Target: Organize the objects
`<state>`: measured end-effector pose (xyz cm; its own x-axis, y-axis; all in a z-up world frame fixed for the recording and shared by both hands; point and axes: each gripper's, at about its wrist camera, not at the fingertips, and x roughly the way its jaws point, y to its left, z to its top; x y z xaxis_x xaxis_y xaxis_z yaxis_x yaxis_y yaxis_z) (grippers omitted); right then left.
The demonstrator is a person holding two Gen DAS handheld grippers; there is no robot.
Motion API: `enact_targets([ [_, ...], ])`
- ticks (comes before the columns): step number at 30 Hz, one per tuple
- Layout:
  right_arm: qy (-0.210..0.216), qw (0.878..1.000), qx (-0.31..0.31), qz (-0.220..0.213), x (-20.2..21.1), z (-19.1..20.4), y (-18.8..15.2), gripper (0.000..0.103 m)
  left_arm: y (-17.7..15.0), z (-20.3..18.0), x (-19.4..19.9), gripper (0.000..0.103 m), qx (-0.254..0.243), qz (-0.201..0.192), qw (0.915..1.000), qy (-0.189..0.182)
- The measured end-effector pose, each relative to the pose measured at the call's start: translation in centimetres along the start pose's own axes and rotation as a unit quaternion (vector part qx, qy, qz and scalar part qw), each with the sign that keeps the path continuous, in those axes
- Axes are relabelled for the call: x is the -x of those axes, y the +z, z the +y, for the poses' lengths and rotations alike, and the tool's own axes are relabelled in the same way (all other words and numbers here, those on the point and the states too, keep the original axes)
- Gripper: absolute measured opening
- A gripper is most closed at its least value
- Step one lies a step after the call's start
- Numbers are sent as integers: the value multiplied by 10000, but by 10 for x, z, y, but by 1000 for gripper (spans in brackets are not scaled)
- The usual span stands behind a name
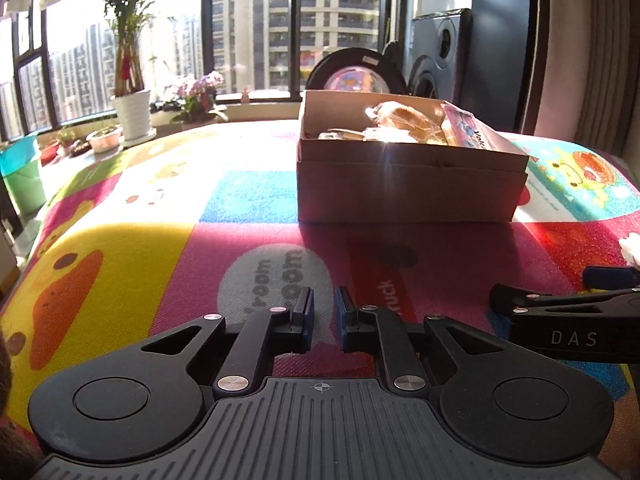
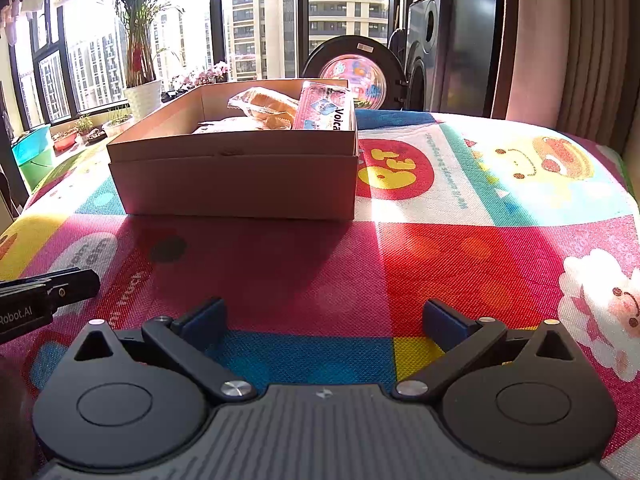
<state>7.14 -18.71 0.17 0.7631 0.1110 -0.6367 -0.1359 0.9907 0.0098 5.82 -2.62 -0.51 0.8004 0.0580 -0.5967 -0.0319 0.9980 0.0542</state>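
Observation:
An open cardboard box (image 1: pixel 408 184) stands on the colourful play mat (image 1: pixel 248 200); it also shows in the right wrist view (image 2: pixel 236 180). Inside lie wrapped bread buns (image 2: pixel 266 106) and a pink packet (image 2: pixel 326 110) leaning on the right wall. My left gripper (image 1: pixel 323 312) is nearly shut and empty, low over the mat in front of the box. My right gripper (image 2: pixel 325 320) is open and empty, to the right of the left one, also short of the box. Each gripper shows at the edge of the other's view.
A washing machine with its round door open (image 2: pixel 352 74) stands behind the table. Potted plants (image 1: pixel 130 112) and a green bucket (image 1: pixel 24 176) stand by the window at left. A curtain (image 2: pixel 568 40) hangs at right.

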Motion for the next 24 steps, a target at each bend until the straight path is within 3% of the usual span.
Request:
enact_targets([
  [6, 2, 10000, -2, 0, 0, 0, 0, 103, -2, -21, 1, 14, -705, -38, 9966, 418],
  [12, 1, 10000, -2, -1, 0, 0, 0, 103, 0, -2, 1, 13, -198, -14, 9998, 23],
  [18, 1, 10000, -2, 2, 0, 0, 0, 103, -1, -15, 1, 13, -519, -38, 9983, 261],
  [24, 2, 10000, -2, 1, 0, -1, -1, 103, 0, -9, 0, 13, -392, -31, 9991, 148],
])
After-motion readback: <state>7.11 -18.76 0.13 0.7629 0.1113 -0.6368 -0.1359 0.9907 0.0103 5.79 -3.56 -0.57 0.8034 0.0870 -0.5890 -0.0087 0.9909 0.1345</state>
